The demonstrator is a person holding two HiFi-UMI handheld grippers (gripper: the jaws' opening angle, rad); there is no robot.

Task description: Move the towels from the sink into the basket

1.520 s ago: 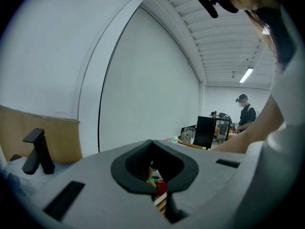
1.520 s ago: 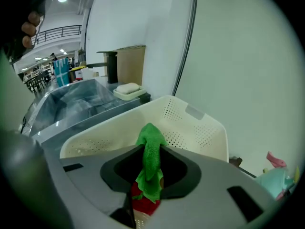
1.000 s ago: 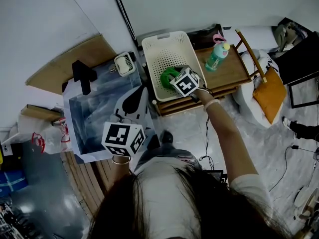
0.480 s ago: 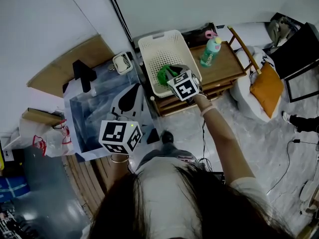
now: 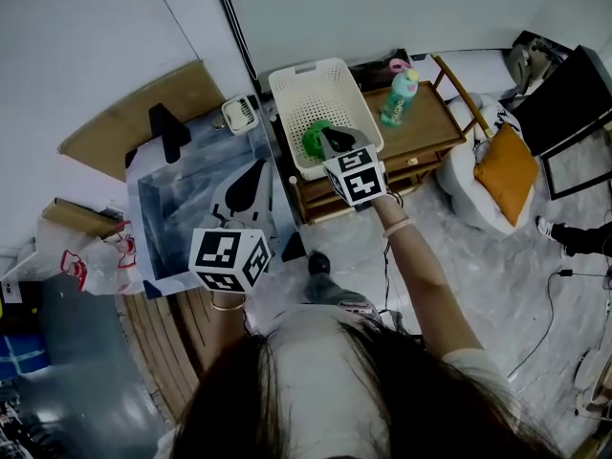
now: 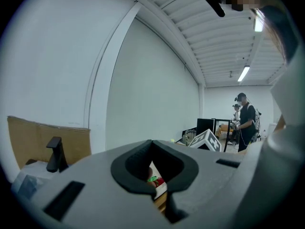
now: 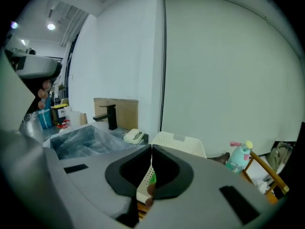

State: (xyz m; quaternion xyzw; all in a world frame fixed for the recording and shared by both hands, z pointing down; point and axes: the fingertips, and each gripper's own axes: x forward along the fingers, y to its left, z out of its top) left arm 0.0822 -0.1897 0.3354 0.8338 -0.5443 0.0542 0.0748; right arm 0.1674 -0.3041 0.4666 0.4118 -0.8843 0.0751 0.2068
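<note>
Evidently the drop is done: a crumpled green towel lies at the white perforated plastic basket's near end, the right gripper's jaws have just closed empty, and the left gripper, jaws together too, hangs over the blue-grey marbled sink, which I'd search next.

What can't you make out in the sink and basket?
- Head view: left gripper covers part of the sink; leftover towels unclear.
- Head view: right gripper hides part of the green towel in the basket.
- Right gripper view: its own body blocks most of the basket's inside.
</note>
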